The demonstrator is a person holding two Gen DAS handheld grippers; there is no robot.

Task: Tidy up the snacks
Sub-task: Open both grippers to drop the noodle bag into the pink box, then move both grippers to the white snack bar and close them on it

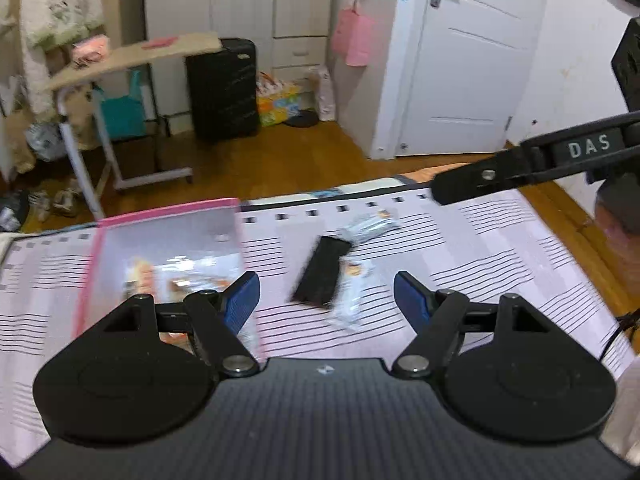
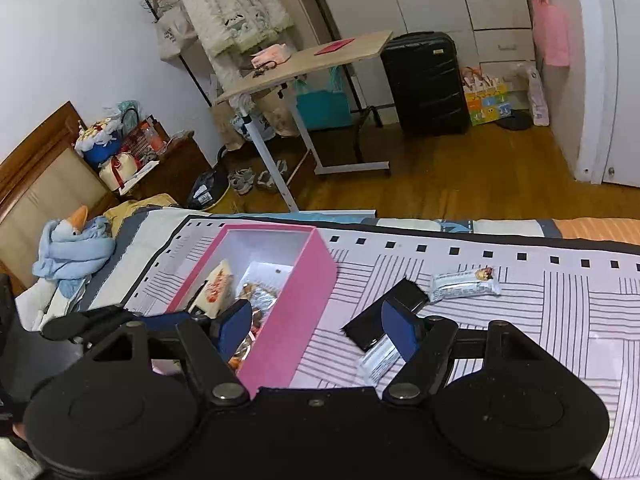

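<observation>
Three snacks are left out on the bed (image 2: 520, 320), both grippers wide open and holding nothing. Closest to the right gripper (image 2: 316, 330) is a clear-wrapped bar (image 2: 378, 358) tucked partly under a black packet (image 2: 386, 314), which sits right between its fingertips, long axis running diagonally up and to the right. The left gripper (image 1: 326, 302) also faces that pile, but from a bit further back, so I'd say right is the nearer one. Just past the packet lies a silver snack bar (image 2: 466, 285). The pink box (image 2: 296, 304), already holding a few snacks, sits to the left of the pile.
</observation>
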